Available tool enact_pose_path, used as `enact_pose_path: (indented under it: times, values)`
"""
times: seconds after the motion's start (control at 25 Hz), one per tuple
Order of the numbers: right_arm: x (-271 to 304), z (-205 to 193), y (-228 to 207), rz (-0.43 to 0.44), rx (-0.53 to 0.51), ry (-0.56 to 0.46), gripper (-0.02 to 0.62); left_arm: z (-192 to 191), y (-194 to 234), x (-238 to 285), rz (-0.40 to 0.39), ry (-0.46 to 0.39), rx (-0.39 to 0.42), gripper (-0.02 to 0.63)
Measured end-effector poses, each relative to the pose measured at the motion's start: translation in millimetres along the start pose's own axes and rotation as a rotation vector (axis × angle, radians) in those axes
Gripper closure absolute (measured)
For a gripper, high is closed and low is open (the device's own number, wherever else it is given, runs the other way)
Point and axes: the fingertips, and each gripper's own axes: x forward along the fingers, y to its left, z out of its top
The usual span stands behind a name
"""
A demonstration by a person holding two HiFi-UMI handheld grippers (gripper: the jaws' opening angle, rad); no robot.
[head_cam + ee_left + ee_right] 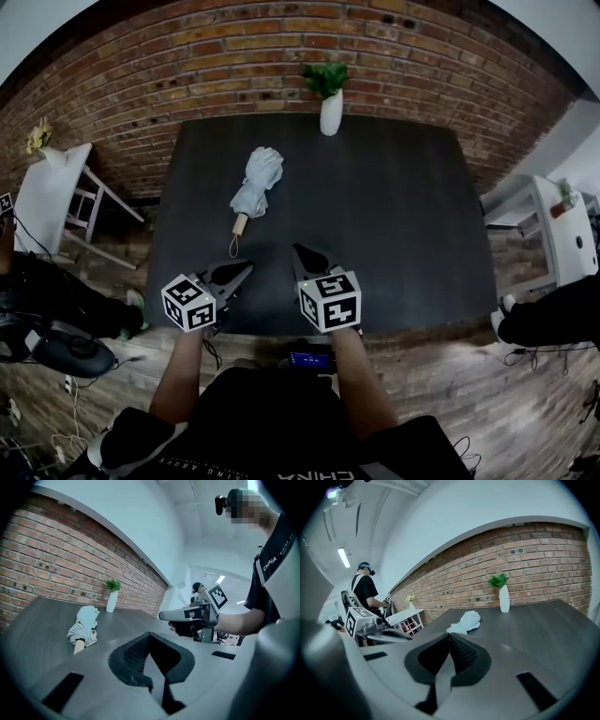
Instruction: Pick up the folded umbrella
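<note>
A folded umbrella [255, 183] is seen lying flat on the dark worktop [403, 216], a bit left of the middle. Its pale cloth is bunched up at the far end, and its wooden handle [240, 225] is pointed toward the near edge, with a thin strap [232, 248] hanging off the end. That is handy, because the handle is the part nearest to the tongs and looks easiest to grab.

The left tongs [247, 268] are held low over the near edge of the worktop, with the tips pointed across it. They are shut tight, and nothing is held in them. The right tongs [299, 249] are held just beside them, and are shut and empty too. The umbrella is not touched by either.

A white vase [331, 114] with a green plant [325, 77] is set at the far edge, by the brick wall [281, 56], well away from the umbrella, so it is not likely to be knocked.

The pick-up is judged as not yet begun. One pair of tongs must be opened before the handle can be gripped.
</note>
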Motion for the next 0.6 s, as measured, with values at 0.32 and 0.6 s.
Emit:
enact_pose_path:
  times: [0.32, 0.6]
  values:
    - [25, 2, 17, 0.011, -0.001, 0.012, 0.586, 1, 29, -15, 0.017, 0.003, -0.024, 0.604]
    - [26, 13, 23, -0.003, -0.008, -0.010, 0.586, 5, 36, -16, 0.007, 0.022, 0.005, 0.604]
